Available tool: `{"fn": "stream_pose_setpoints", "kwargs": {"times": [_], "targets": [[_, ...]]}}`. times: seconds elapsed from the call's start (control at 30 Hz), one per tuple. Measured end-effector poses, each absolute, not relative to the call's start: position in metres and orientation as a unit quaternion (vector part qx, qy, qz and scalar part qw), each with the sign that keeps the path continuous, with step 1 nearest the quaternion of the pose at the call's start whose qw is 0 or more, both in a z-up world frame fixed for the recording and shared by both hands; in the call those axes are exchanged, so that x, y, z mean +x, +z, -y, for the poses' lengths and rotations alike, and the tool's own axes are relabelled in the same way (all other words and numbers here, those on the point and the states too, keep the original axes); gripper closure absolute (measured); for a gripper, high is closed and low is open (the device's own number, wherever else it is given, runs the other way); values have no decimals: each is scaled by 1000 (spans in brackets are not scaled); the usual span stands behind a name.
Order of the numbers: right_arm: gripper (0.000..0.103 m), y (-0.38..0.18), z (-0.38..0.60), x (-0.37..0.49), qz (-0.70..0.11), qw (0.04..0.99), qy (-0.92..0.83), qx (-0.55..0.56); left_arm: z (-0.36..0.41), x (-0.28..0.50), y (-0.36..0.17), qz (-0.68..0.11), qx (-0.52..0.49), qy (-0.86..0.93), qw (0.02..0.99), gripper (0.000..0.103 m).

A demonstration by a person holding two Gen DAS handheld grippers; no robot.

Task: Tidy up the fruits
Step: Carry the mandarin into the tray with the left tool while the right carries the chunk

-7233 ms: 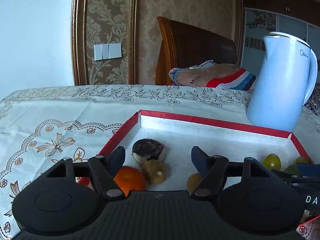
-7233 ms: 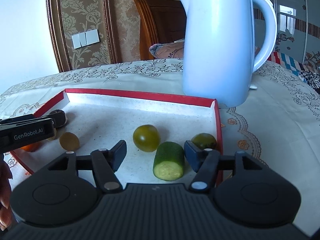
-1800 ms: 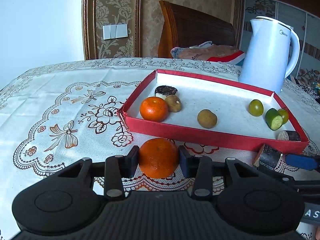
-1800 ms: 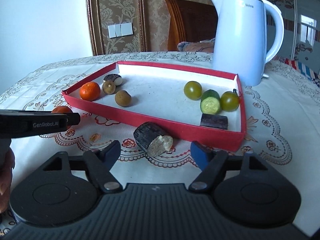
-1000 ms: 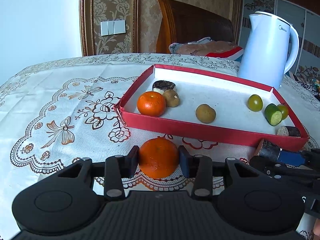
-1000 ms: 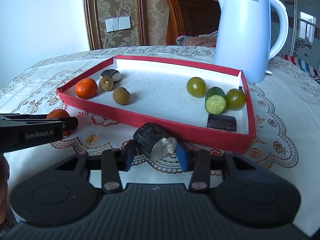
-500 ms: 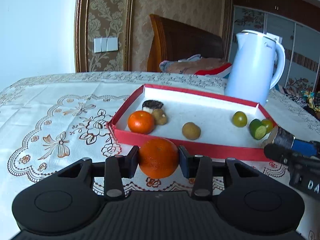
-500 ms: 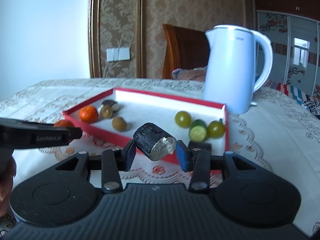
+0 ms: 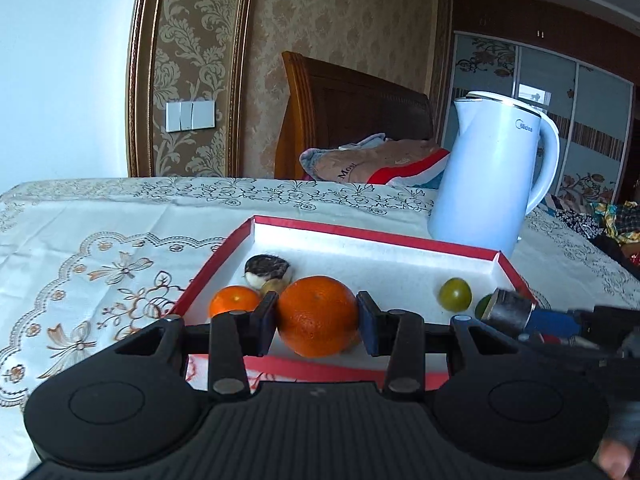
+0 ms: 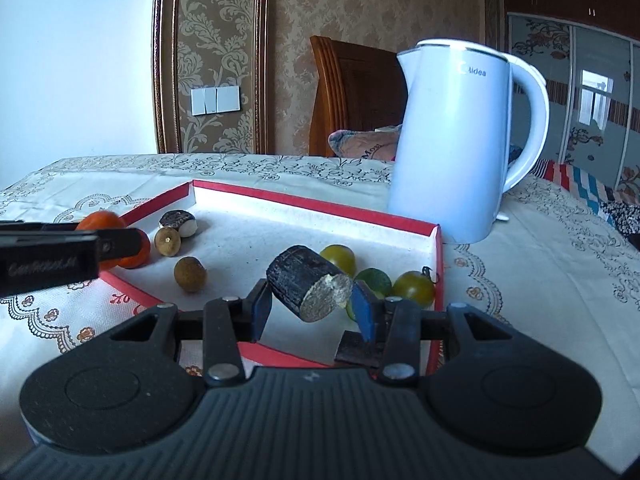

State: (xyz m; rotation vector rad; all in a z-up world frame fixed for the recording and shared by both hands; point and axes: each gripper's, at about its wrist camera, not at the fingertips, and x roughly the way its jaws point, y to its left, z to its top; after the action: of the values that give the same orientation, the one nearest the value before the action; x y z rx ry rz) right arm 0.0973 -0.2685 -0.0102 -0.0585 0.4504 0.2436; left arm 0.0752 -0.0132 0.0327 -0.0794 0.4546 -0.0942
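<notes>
In the left wrist view, the left gripper point(image 9: 318, 326) has its 2 fingers clamped on a large orange point(image 9: 317, 315), held above the near edge of the red tray point(image 9: 372, 237). Behind it, toward the tray's left edge, sit a smaller orange point(image 9: 233, 300) and a dark stub with a pale base point(image 9: 267, 270); a green tomato point(image 9: 455, 294) lies toward the right edge. A white kettle point(image 9: 494, 178) stands on the lace tablecloth point(image 9: 100, 240) just beyond the tray's far right corner.

The right wrist view shows what the large orange hides there: 2 brown round fruits, 1 near the dark stub point(image 10: 168, 241) and 1 closer to the near edge point(image 10: 190, 274). The right gripper point(image 10: 310, 306) is closed on a dark cut cylinder point(image 10: 309, 289), held tilted over the near right part of the tray. Behind it near the right edge lie green tomatoes, a cucumber piece point(image 10: 374, 280) partly hidden, and a dark flat piece point(image 10: 356, 352) at the near right corner.
</notes>
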Motion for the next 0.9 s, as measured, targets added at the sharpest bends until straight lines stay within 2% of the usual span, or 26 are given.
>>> {"fn": "stream_pose_setpoints", "kwargs": {"times": [0.67, 0.9], "targets": [[62, -32, 251, 151, -276, 954, 110, -35, 31, 153, 12, -253, -4, -22, 967, 62], [62, -33, 248, 164, -272, 958, 86, -28, 42, 159, 2, -255, 34, -21, 966, 62]]}}
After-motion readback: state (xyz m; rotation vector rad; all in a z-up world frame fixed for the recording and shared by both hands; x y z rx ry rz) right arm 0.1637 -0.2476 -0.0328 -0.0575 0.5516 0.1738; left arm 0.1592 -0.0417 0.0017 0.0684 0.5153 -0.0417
